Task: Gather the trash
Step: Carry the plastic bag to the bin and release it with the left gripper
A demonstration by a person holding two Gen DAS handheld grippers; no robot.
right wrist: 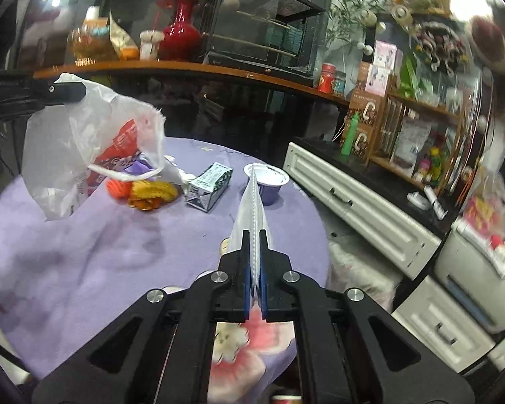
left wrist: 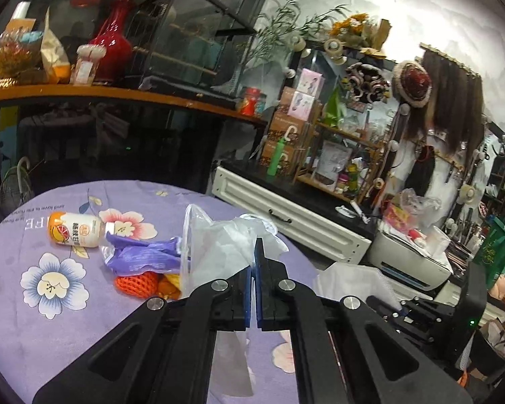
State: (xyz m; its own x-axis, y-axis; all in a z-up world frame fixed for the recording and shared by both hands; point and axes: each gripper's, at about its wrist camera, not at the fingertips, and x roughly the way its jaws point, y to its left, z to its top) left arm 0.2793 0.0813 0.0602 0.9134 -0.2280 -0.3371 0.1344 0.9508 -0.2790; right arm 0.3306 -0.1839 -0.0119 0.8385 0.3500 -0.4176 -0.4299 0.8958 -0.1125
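Plainly, the plastic bag [right wrist: 84,148] is pinched shut by the left gripper [left wrist: 255,252], the face mask [right wrist: 252,208] by the right gripper [right wrist: 252,245]; the mask may be dropped outside if the bag's mouth sags closed.

A round table [right wrist: 84,252] under a purple cloth printed with large flowers carries the trash. On it lie a capless orange-label bottle [left wrist: 75,234] on its side, a crumpled purple wrapper [left wrist: 141,257], an orange foam fruit net [left wrist: 136,284], yellow-brown peel [right wrist: 151,193], a small green-and-white carton [right wrist: 208,187] and a purple cup [right wrist: 267,181].
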